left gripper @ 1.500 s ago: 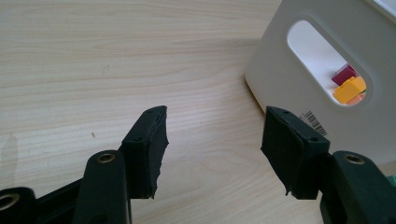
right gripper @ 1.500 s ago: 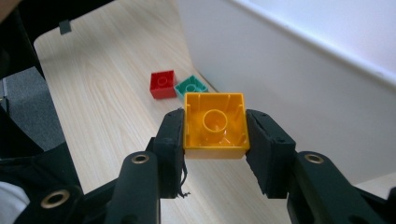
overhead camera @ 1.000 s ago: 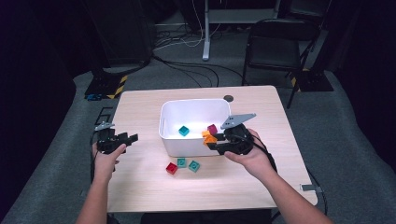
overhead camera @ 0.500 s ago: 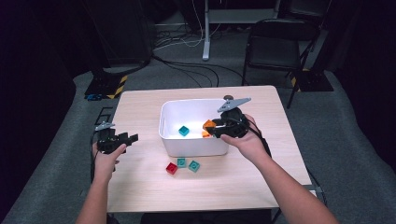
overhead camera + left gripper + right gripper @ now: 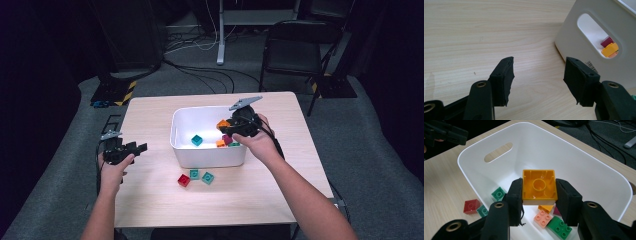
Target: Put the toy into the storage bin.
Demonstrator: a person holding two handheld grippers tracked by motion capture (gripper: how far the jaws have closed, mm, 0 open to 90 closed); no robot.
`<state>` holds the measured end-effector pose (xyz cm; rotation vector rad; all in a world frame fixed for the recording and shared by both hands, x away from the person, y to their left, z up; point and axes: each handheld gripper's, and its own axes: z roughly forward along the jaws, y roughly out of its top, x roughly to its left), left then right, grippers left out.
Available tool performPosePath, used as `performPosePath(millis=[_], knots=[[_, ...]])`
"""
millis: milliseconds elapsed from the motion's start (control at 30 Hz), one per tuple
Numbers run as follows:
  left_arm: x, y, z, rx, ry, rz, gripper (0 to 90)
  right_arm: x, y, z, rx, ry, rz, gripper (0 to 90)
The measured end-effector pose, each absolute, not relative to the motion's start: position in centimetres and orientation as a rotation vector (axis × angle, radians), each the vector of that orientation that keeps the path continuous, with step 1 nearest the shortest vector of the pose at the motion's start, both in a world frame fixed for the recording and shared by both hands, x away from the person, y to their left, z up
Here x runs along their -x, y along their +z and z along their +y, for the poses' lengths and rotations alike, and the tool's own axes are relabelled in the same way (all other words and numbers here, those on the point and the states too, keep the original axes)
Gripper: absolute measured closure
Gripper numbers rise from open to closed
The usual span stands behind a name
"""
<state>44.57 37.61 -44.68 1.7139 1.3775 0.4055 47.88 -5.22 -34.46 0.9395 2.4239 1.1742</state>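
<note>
The right gripper [image 5: 539, 195] has an orange brick [image 5: 539, 185] pinched between its jaws, hollow underside facing the camera, and it hangs over the open white bin [image 5: 186, 158], toward the bin's right side as the high view has it. What could spoil this? The pads press only on two opposite side walls of the brick, so a tilt of the hand could let it twist in the grip, and on release it might drop askew and bounce off the pieces below: a peach brick [image 5: 543, 217], a green brick [image 5: 559, 226] and another orange piece [image 5: 546, 208] on the bin floor. Let go too close to the right wall and it could strike the rim and tumble out onto the table [image 5: 150, 107]. The brick sits squarely between the pads, at their tips, above the bricks inside the bin. Out on the table just in front of the bin's near wall lie a red brick [image 5: 184, 180] and two teal bricks [image 5: 201, 176], touching or nearly so. The left gripper [image 5: 537, 73] waits well off to the left of the bin, jaws parted with nothing between them, aimed along the tabletop at the bin's handle slot [image 5: 599, 37].
</note>
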Motion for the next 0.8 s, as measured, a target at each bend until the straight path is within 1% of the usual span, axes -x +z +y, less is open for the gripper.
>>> performPosePath(millis=[800], knots=[[-44.6, -44.7, 37.6, -1.708, 0.396, 1.379, 40.5, -52.3, -35.2, -1.6, -0.996, 1.126, 2.419, 58.4]])
